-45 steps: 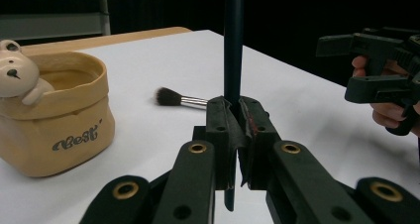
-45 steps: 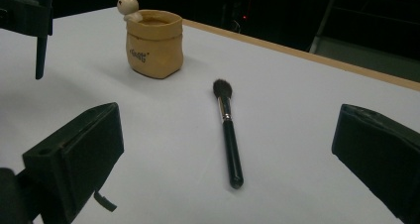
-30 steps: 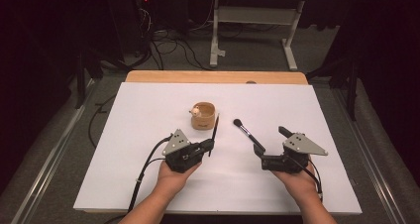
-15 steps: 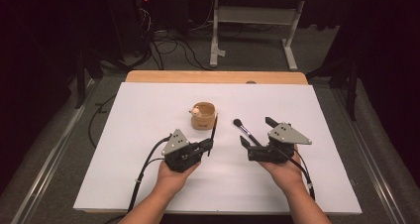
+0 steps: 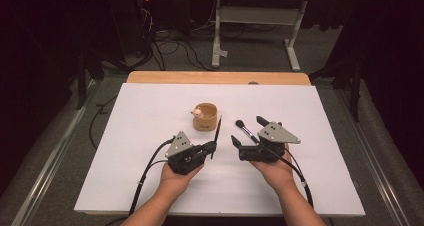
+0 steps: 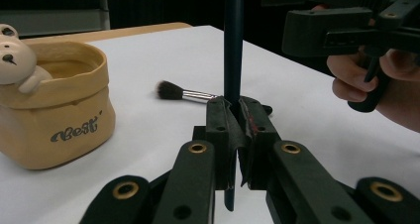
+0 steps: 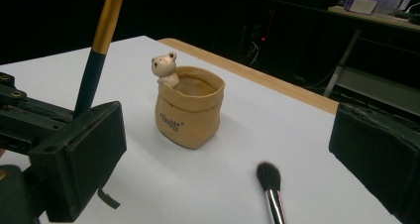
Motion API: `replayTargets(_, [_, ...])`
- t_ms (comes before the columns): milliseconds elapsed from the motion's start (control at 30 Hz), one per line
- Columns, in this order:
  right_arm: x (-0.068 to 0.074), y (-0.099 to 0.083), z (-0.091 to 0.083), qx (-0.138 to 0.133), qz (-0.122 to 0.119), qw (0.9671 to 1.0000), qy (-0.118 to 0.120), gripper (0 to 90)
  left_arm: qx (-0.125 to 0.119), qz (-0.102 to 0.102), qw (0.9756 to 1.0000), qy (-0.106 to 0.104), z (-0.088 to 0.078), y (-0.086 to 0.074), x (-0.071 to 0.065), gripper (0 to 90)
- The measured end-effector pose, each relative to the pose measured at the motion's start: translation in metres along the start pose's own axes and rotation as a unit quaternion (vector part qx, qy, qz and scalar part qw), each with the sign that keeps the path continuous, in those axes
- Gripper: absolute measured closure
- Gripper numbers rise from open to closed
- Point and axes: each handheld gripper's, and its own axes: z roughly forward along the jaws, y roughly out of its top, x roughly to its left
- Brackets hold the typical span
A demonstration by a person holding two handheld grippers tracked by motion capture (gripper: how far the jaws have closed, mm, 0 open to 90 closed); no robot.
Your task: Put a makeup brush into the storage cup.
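Brushes come first: a dark-handled brush (image 6: 233, 40) stands nearly upright, clamped between the pads of the left gripper (image 5: 212, 147), its handle rising past a gold band in the right gripper view. A second brush, the makeup brush (image 5: 245, 129) with a dark tuft and a silver ferrule, lies flat on the white sheet between the two grippers, its tuft pointing towards the far side of the table. The right gripper (image 5: 248, 131) hovers over it with its jaws spread wide apart — one on each side of the lying brush, neither touching it, as the right gripper view shows.

Just beyond the upright brush stands the tan pot (image 5: 206, 117), shaped like a small sack with a little bear figure leaning over its rim and lettering on its front. It stands near both brushes but touches neither.

All of this sits on a white sheet (image 5: 150, 116) that covers most of the table; a strip of the wooden tabletop (image 5: 215, 77) shows along the far edge. A hand holds each gripper, forearms coming in from the near side, and black cables trail back from both.

Beyond the table the room is dark — grey floor, a tangle of cables (image 5: 165, 41) on it, and the white legs of a frame (image 5: 255, 31) behind.
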Motion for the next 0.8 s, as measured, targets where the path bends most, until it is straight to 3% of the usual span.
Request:
replayTargets(333, [0.003, -0.011, -0.001, 0.006, 0.010, 0.9999, 0.003, 2.5, 0.005, 0.004, 1.0000, -0.006, 0.004, -0.004, -0.006, 84.5])
replayTargets(800, [0.008, -0.012, -0.006, -0.003, 0.043, 0.9976, 0.054, 5.3, 0.013, 0.009, 0.9998, -0.010, 0.010, -0.013, -0.013, 84.5])
